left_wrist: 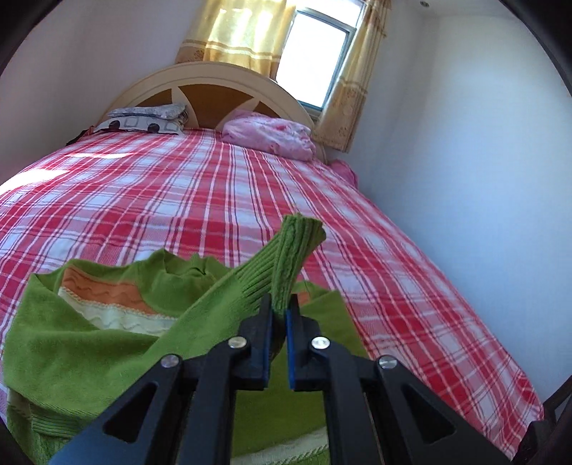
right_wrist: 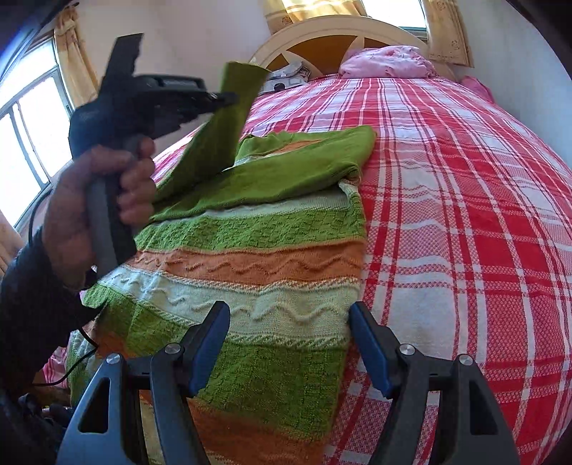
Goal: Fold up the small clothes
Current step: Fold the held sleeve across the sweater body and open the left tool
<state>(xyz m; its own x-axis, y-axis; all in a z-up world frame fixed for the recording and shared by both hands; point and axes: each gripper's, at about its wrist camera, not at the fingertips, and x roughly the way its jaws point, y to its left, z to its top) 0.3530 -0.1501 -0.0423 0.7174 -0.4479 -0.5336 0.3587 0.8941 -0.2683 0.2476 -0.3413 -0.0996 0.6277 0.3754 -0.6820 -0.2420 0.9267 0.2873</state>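
A bed (left_wrist: 150,186) fills the room, spread with a red-and-white checked cover (right_wrist: 464,200), and sunlight falls in a bright patch across its left side. At the head there's a cream arched headboard (left_wrist: 214,77) with brown panels, a patterned grey-and-white pillow (left_wrist: 143,123) on the left and a bundled pink quilt (left_wrist: 271,137) on the right. Behind it a bright window (left_wrist: 316,53) glows between yellow curtains (left_wrist: 236,32), plain white walls (left_wrist: 464,143) close in on the right, and a second window (right_wrist: 25,143) shows on the left side.
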